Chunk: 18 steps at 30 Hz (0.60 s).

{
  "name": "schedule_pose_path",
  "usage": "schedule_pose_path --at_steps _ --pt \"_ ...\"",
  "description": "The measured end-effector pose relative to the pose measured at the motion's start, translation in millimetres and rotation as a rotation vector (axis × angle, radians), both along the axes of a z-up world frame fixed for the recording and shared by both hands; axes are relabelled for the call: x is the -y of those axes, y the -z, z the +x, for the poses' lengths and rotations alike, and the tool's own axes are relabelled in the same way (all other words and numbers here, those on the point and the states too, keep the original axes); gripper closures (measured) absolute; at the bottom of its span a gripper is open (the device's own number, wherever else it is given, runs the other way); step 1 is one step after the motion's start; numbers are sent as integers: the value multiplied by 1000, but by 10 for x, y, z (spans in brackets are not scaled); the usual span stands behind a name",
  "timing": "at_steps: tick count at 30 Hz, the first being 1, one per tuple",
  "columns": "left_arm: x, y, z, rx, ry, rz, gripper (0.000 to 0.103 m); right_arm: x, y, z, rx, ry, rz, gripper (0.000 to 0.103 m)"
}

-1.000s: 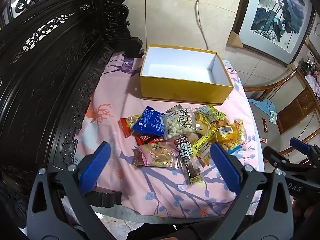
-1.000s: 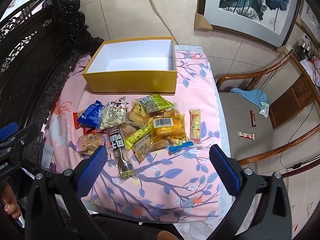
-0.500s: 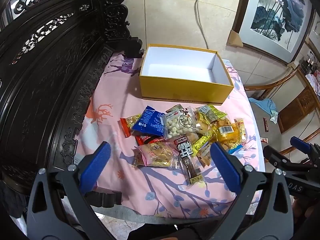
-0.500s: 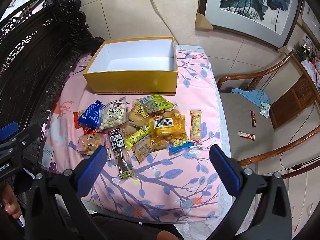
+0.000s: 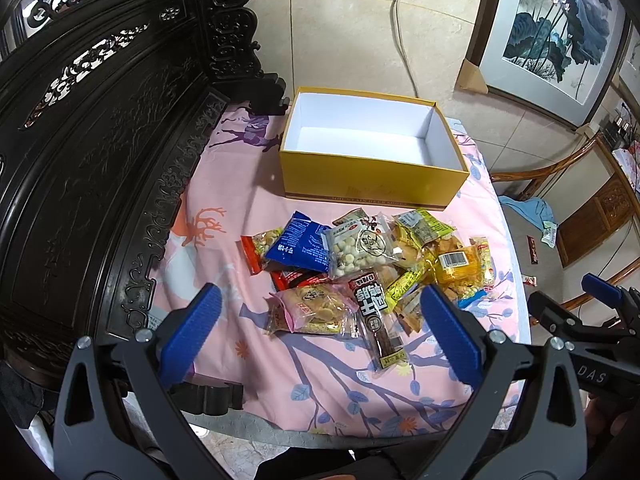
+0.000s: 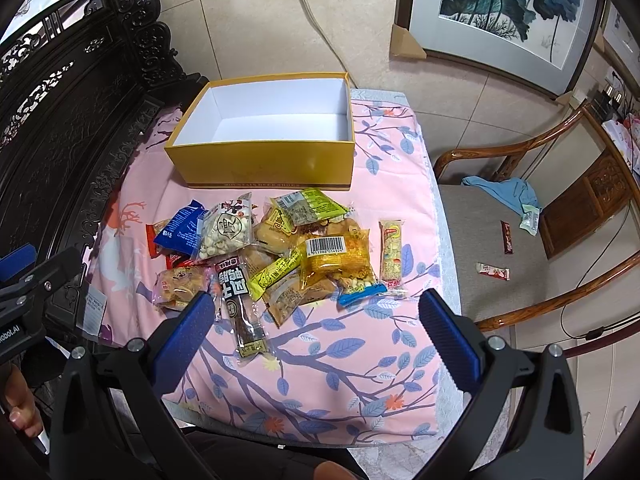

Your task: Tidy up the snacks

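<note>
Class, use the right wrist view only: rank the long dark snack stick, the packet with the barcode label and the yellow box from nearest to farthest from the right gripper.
Measured from the right gripper, which is open:
1. Long dark snack stick, just ahead, toward its left finger.
2. Packet with the barcode label, mid-pile, further up the cloth.
3. Yellow box, behind the pile, nearest the wall.

Pink cloth-covered table [image 6: 340,380] bears yellow box [image 6: 264,164], snacks [image 6: 280,256].
</note>
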State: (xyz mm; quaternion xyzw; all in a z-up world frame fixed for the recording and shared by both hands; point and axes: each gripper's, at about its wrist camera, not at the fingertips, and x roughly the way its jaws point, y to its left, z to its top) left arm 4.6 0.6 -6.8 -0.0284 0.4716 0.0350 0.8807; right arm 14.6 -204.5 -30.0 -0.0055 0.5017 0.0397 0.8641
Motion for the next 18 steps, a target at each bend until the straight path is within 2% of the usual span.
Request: schedule_pose_path --at_steps 18 --pt "-42 32 -1 -4 -2 -2 2 -11 10 13 -3 1 0 1"
